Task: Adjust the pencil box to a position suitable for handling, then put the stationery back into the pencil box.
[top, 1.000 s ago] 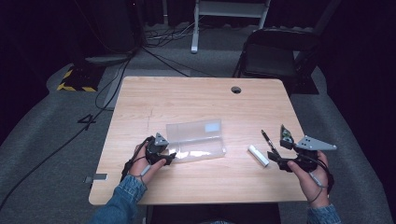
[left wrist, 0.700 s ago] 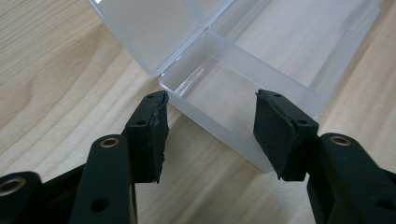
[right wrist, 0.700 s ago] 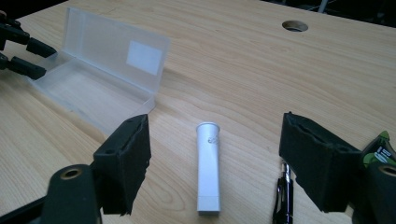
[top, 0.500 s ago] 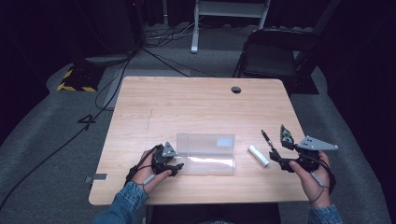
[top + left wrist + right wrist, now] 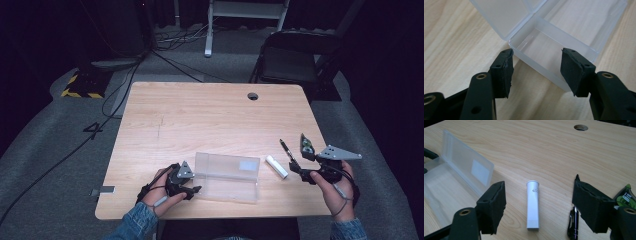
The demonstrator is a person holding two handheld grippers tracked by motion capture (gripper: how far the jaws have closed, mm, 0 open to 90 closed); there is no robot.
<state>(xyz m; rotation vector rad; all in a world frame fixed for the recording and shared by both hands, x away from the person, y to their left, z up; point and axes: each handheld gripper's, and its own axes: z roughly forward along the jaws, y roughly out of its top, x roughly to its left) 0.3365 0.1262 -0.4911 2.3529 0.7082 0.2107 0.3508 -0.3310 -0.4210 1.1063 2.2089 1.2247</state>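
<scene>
A clear plastic box [image 5: 227, 176] lies open near the table's front edge, its lid [image 5: 230, 162] folded back. My left gripper [image 5: 196, 186] is shut on the box's left end. In the left gripper view the pads [image 5: 505, 67] press on the end wall of the box [image 5: 554, 50], one at each corner. A white tube [image 5: 276, 166] lies just right of the box, with a black pen [image 5: 286, 150] beside it. My right gripper [image 5: 301, 165] hovers open behind them. In the right gripper view the tube [image 5: 533, 205] lies beyond the open gripper [image 5: 540, 192], touching neither pad.
A green-labelled item [image 5: 625, 195] lies by the right jaw, next to the pen [image 5: 573, 225]. The wooden table [image 5: 200, 120] has a cable hole [image 5: 253, 96] at the back. A black chair [image 5: 295, 55] stands behind it.
My left gripper has slid the clear box to the right, toward the white tube. The right gripper has stayed where it was.
</scene>
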